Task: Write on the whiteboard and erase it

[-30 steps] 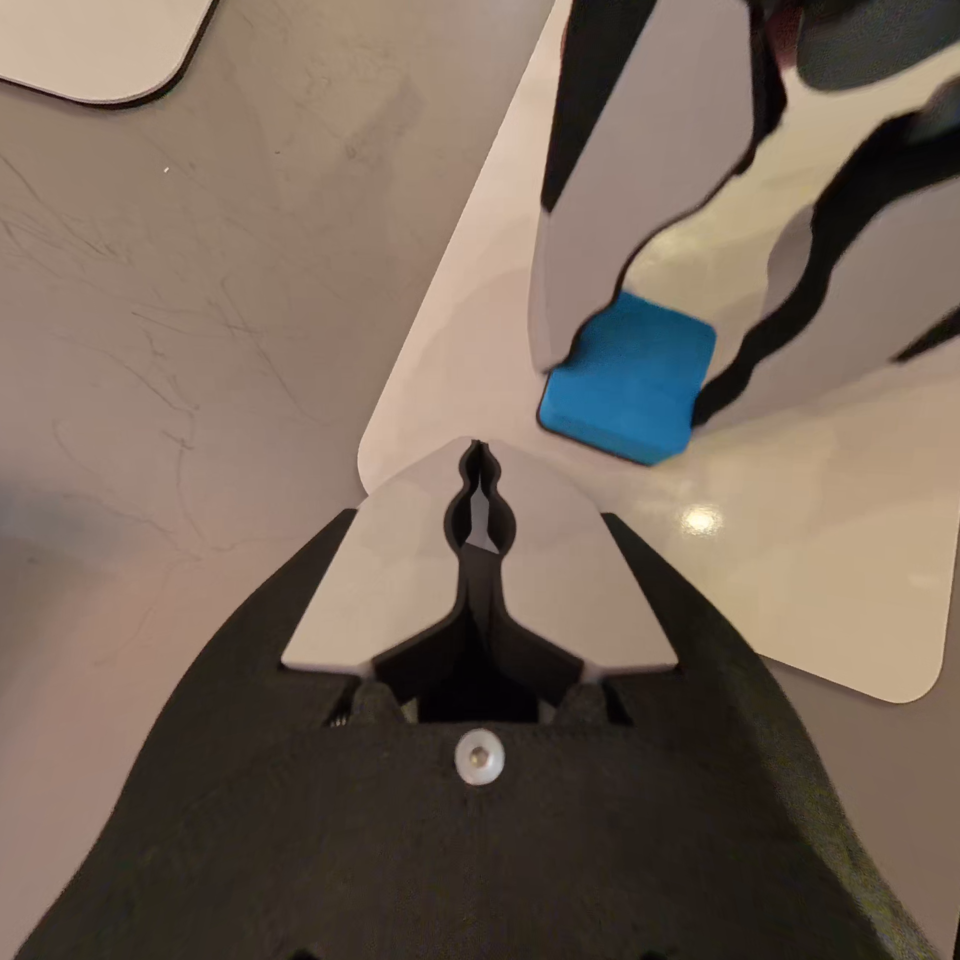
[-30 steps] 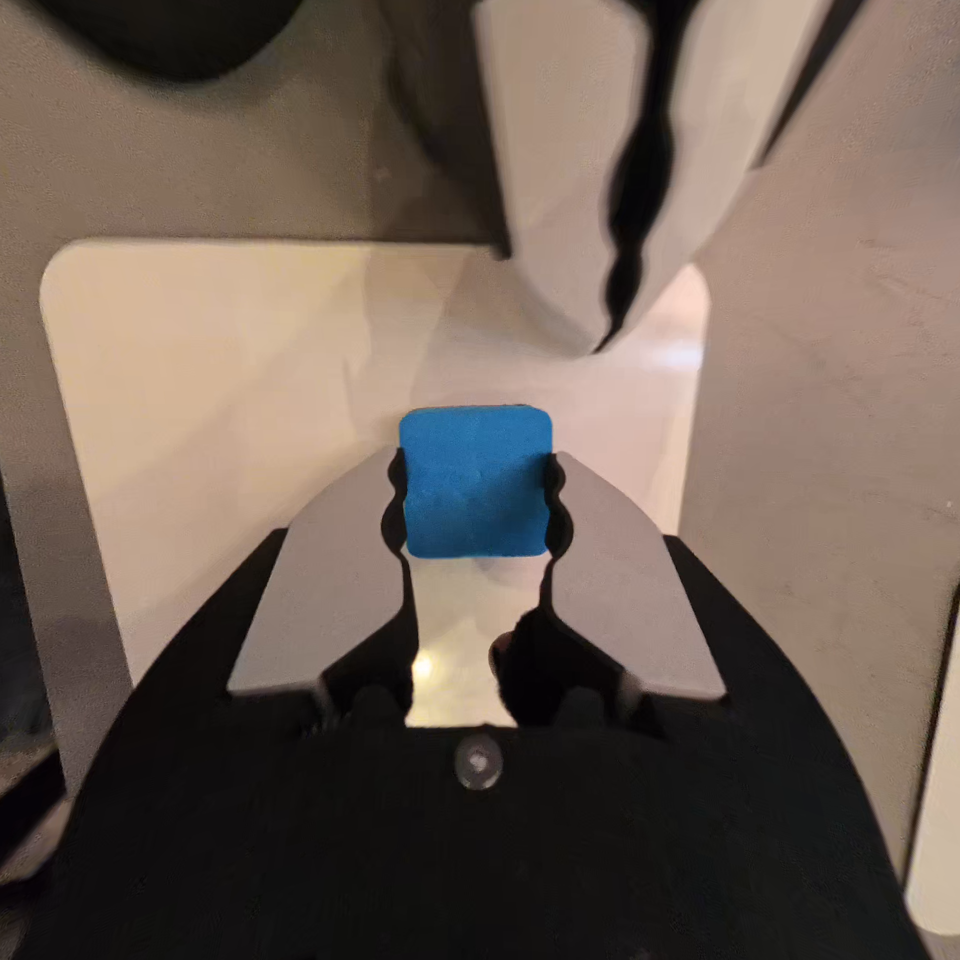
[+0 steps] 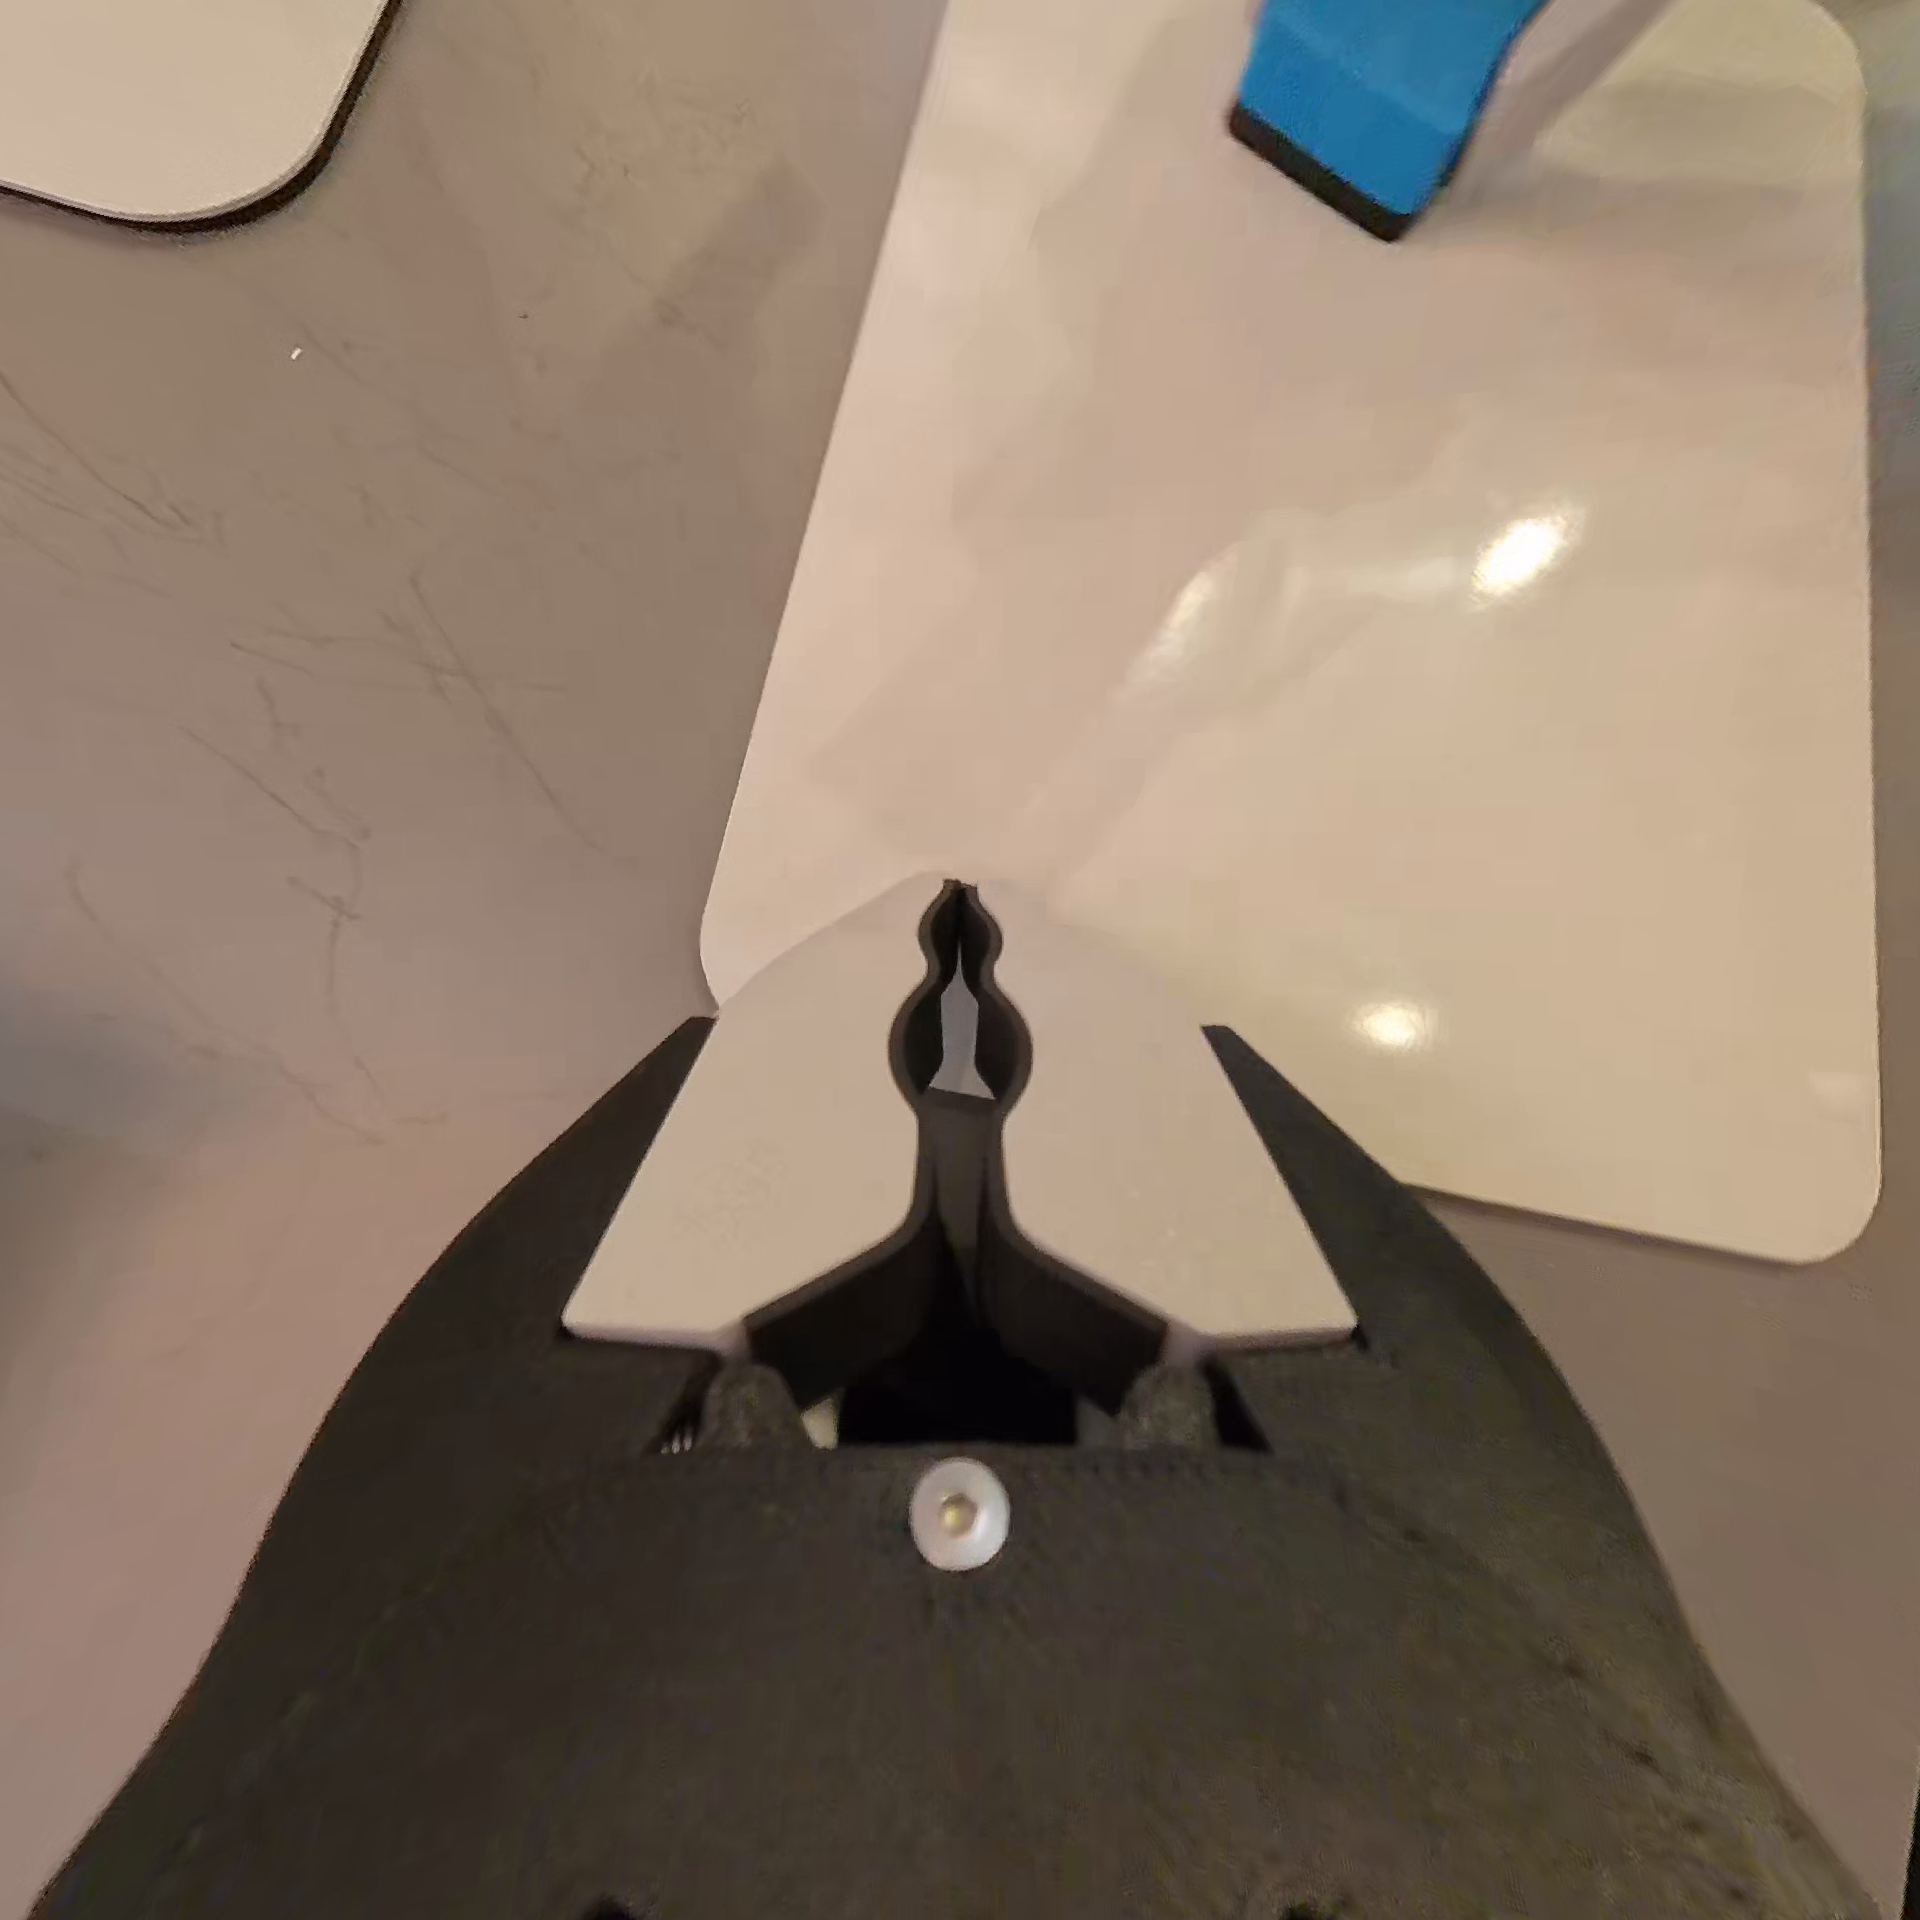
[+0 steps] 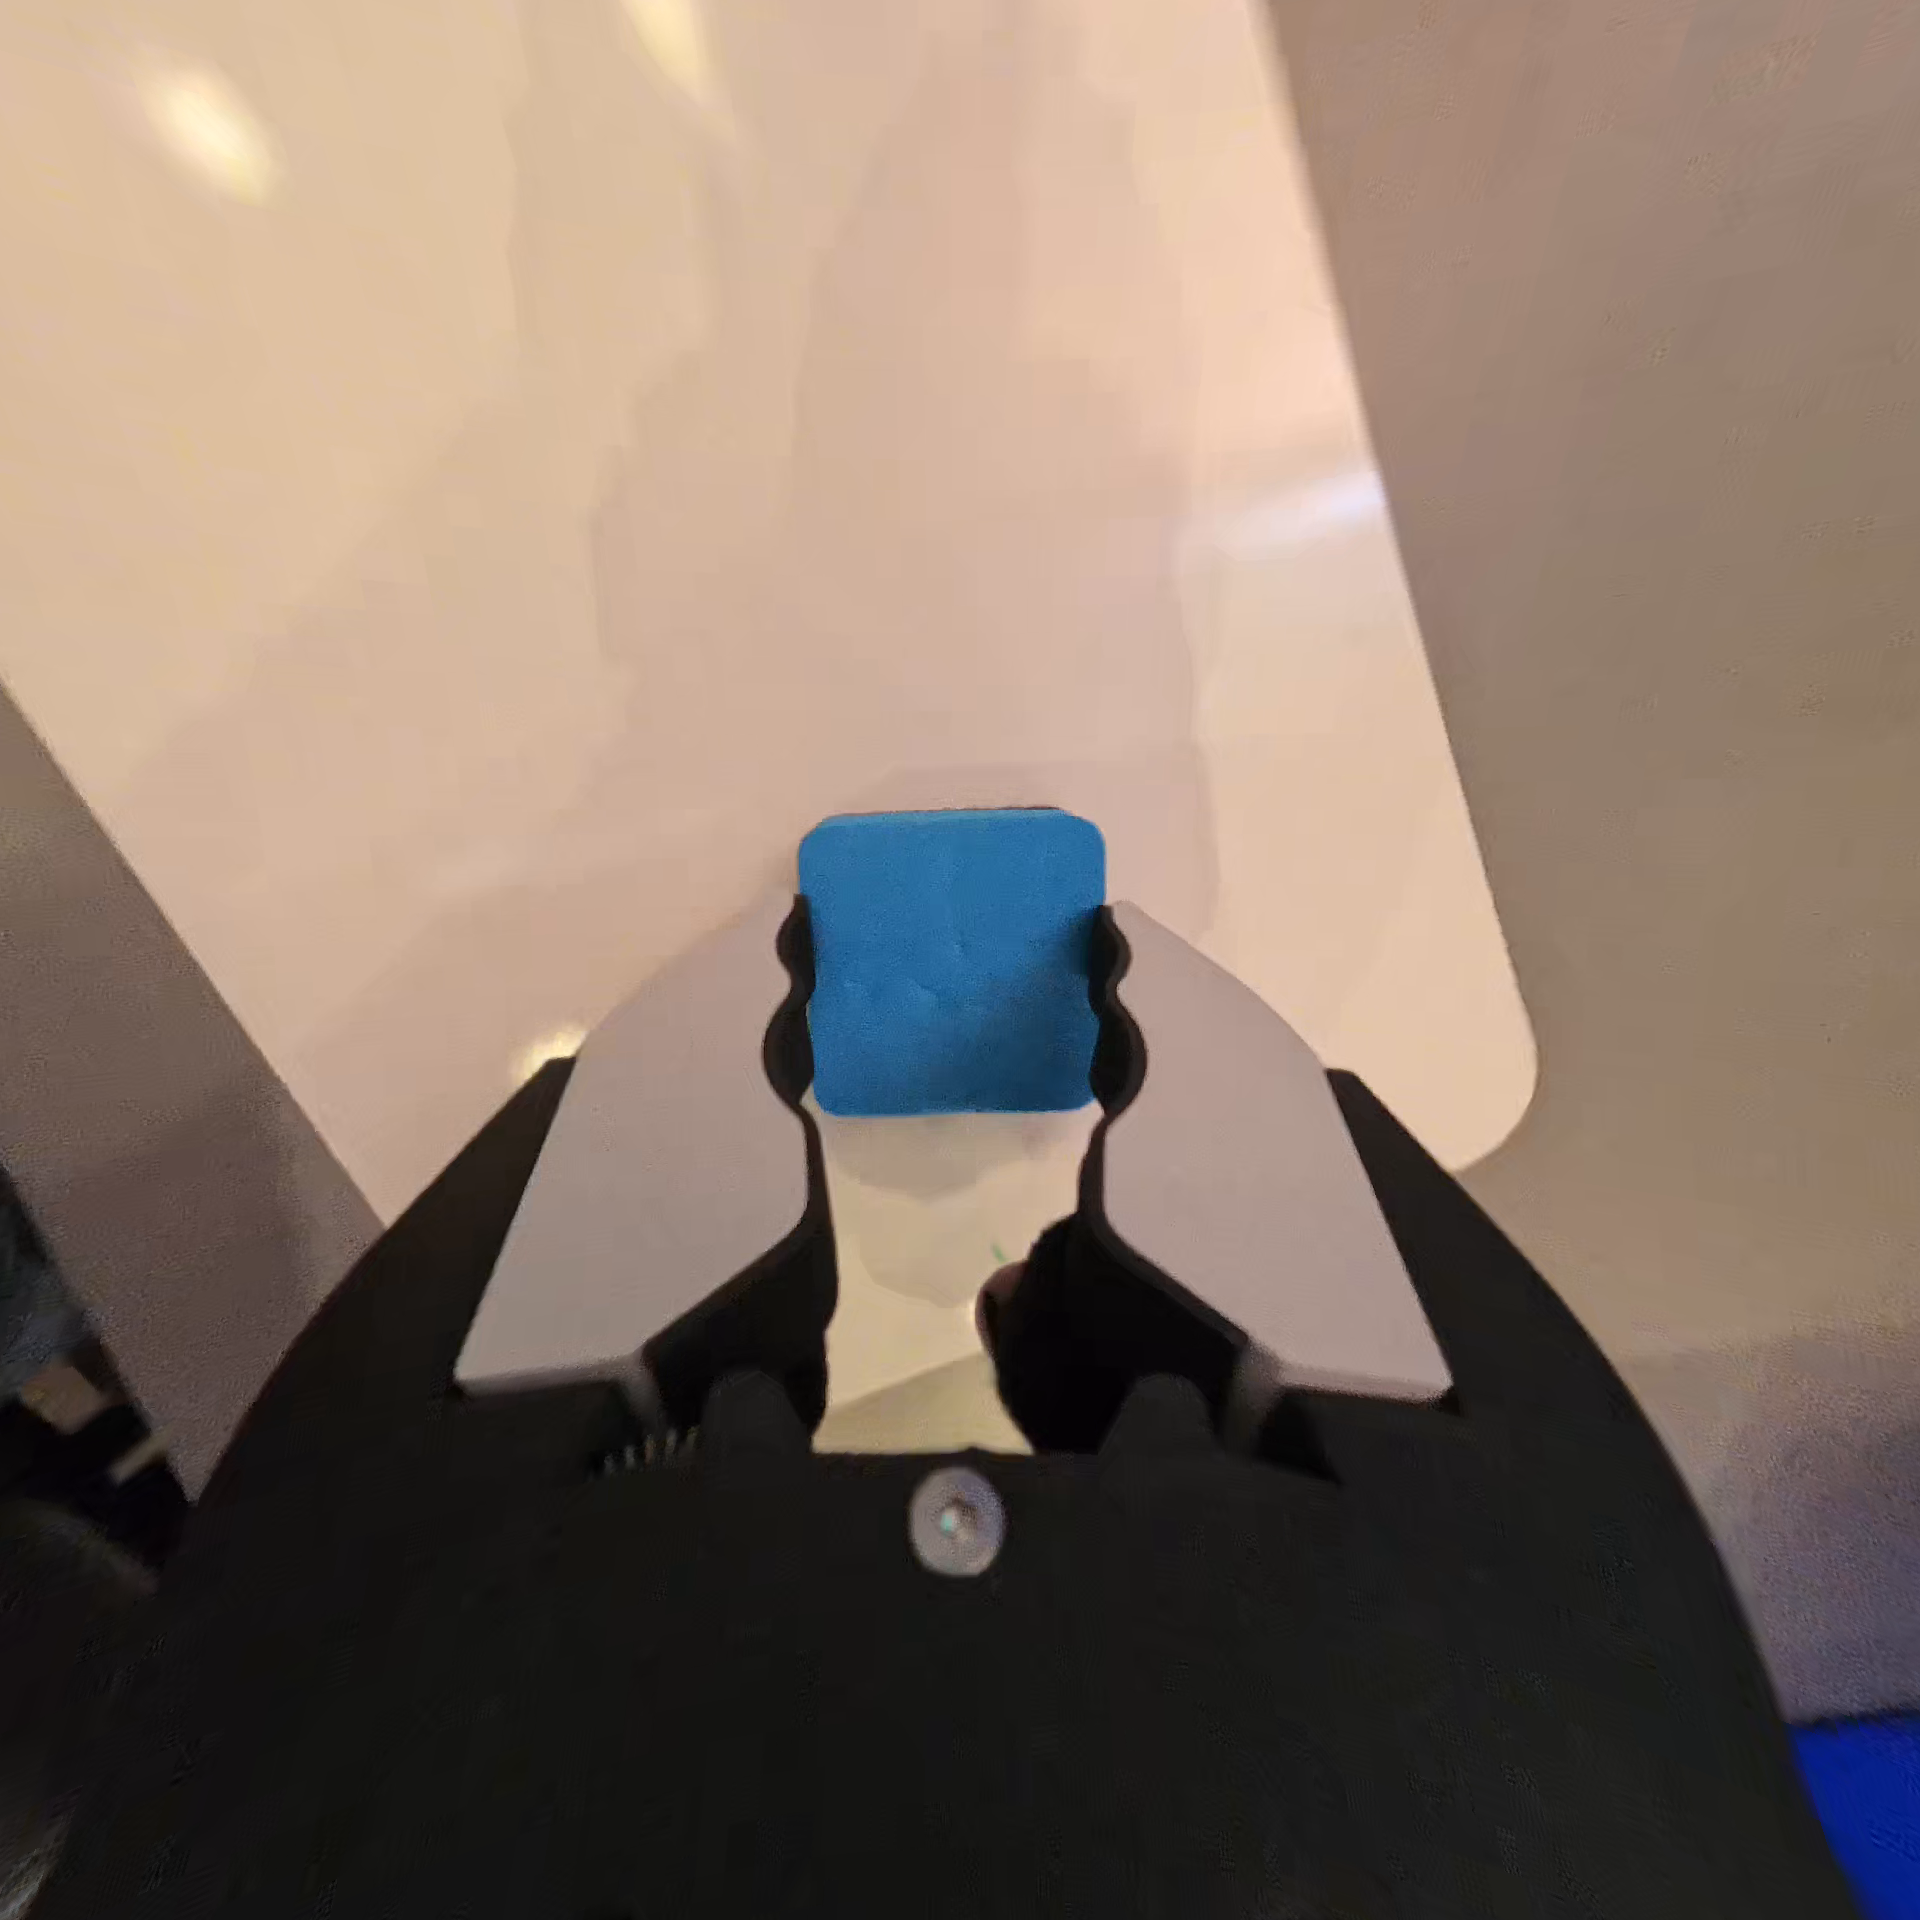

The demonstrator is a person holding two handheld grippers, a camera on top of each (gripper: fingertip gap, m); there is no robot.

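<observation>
A white whiteboard (image 3: pixel 1351 727) lies flat on the grey table; its face looks blank. My left gripper (image 3: pixel 958 904) is shut with nothing in it, its tips over the board's near left corner. My right gripper (image 4: pixel 951 966) is shut on a blue square eraser (image 4: pixel 951 966), both pads pressed on its sides, and holds it on the whiteboard (image 4: pixel 623 468). In the left wrist view the eraser (image 3: pixel 1351 104) shows at the board's far end, with a dark felt layer underneath.
A second white board (image 3: pixel 177 94) with a dark edge lies at the far left on the grey table (image 3: pixel 364 675). A blue patch (image 4: pixel 1860 1766) shows at the lower right of the right wrist view. The left gripper's tips are roughly 20 centimeters from the right gripper's.
My right gripper has carried the eraser away from the left gripper, toward the board's far end. The left gripper stays shut over the board's corner.
</observation>
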